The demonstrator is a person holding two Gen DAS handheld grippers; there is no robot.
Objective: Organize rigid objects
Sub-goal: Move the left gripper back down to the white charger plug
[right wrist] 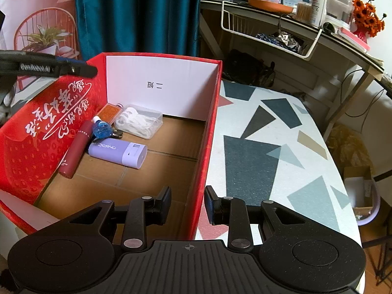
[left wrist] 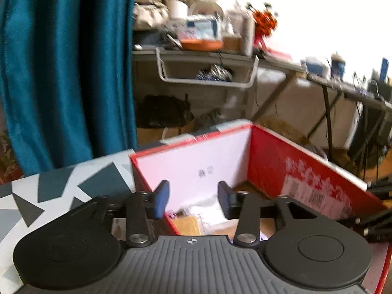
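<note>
Left gripper (left wrist: 193,199) fingers stand apart with nothing between them, hovering over the box's near-left corner, and the right gripper (right wrist: 187,205) fingers straddle the box's right wall with a gap showing on each side, so that looks like steadying rather than a firm clamp, though I can't be sure the pads are off the card. Biggest thing on show: the patterned table (right wrist: 269,147), with the red box (right wrist: 210,132) sitting on its left part, open top up, so items can simply be dropped in. Inside, everything is bunched at the far-left corner, leaving most of the brown floor free for whatever comes next. There's the clear case (right wrist: 139,121) of white bits against the back, the purple pack (right wrist: 117,150) lying flat in front of it, the red tube (right wrist: 74,147) lying along the left wall, the orange tin (right wrist: 110,111) tucked in the corner, and the little blue bottle (right wrist: 101,128) resting between tube and case. From the left wrist view those contents are a blur under the fingers. The table beside the box shows no loose items, so my guess is the sorting is near done.
</note>
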